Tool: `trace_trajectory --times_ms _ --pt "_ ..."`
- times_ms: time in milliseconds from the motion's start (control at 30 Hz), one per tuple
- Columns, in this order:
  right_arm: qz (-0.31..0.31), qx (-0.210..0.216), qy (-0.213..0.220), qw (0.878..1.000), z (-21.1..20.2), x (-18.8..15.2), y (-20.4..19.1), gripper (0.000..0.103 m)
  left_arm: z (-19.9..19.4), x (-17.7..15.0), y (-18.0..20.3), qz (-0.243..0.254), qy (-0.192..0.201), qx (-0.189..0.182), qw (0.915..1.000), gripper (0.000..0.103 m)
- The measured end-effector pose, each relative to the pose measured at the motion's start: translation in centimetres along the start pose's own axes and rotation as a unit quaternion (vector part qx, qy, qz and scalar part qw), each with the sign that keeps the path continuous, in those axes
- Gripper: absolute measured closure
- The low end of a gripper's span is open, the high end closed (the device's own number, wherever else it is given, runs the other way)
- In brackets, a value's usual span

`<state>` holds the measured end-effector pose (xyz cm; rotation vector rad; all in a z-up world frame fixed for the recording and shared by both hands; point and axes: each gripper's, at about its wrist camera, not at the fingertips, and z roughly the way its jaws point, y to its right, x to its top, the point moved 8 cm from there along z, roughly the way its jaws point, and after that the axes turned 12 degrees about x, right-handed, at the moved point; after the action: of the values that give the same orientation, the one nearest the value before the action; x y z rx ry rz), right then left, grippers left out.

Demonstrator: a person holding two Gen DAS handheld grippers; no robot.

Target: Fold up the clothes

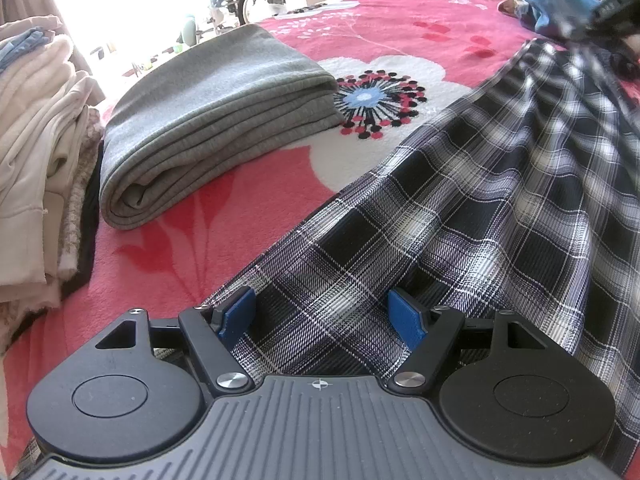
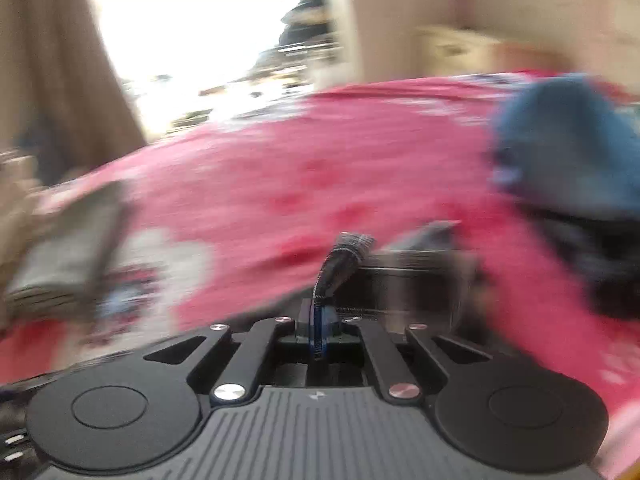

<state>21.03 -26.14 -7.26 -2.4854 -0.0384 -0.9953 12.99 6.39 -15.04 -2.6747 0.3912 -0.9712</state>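
Pink floral bed [image 1: 400, 20] — plaid garment [image 1: 460, 200], grey blanket [image 1: 208, 120]

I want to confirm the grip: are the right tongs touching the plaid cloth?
Touching. The right wrist view shows the right tongs shut on an edge of the plaid cloth.

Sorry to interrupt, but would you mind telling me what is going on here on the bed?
A person is folding clothes on a pink floral blanket, with a hand-held gripper in each hand. The right hand-held gripper is shut on an edge of the plaid garment. The left hand-held gripper stands open over the same garment, its blue pads either side of the cloth without pinching it. A folded grey garment and a pile of pale clothes lie nearby.
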Motion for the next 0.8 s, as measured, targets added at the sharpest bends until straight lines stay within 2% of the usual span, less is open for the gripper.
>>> trace_trajectory --times_ms 33,100,167,200,267,300,367,400,467,600,733,800 --pt "0.001 -0.006 0.005 1.000 -0.6 0.5 0.4 0.082 0.0 0.0 0.0 0.000 0.000 0.000 1.0000 0.029" --pt "0.005 -0.030 0.020 0.999 -2.0 1.4 1.7 0.070 0.0 0.0 0.0 -0.001 0.000 0.001 1.0000 0.029" --pt "0.010 -0.054 0.035 0.998 -3.4 2.4 3.0 0.069 0.0 0.0 0.1 -0.002 0.000 0.002 1.0000 0.029" --pt "0.020 -0.091 0.032 0.995 -4.1 2.8 4.6 0.069 0.0 0.0 0.1 -0.003 0.000 0.002 1.0000 0.029" --pt "0.058 -0.161 -0.005 0.985 -4.6 3.0 7.9 0.067 -0.1 0.0 0.1 -0.003 0.000 0.001 1.0000 0.029" --pt "0.081 -0.190 -0.051 0.977 -4.3 2.3 9.6 0.067 -0.1 0.0 0.1 -0.001 0.001 0.001 1.0000 0.029" --pt "0.124 -0.235 -0.131 0.955 -3.8 1.0 12.6 0.067 0.0 0.0 0.1 0.002 0.001 0.000 1.0000 0.029" --pt "0.156 -0.247 -0.145 0.945 -3.8 0.4 13.8 0.067 0.0 0.1 0.1 0.003 0.002 0.000 1.0000 0.029" --pt "0.210 -0.265 -0.161 0.927 -3.9 -0.3 15.6 0.066 0.0 0.2 0.1 0.004 0.002 0.001 1.0000 0.029" --pt "0.214 -0.281 -0.165 0.921 -3.0 -0.2 15.9 0.066 0.0 0.2 0.2 0.001 0.001 0.003 1.0000 0.029" --pt "0.246 -0.282 -0.186 0.908 -2.2 -2.0 17.0 0.066 -0.1 0.1 0.2 -0.001 0.000 0.004 1.0000 0.029" --pt "0.254 -0.273 -0.179 0.910 -1.9 -2.2 16.9 0.067 0.0 0.1 0.2 0.000 0.000 0.004 1.0000 0.029"
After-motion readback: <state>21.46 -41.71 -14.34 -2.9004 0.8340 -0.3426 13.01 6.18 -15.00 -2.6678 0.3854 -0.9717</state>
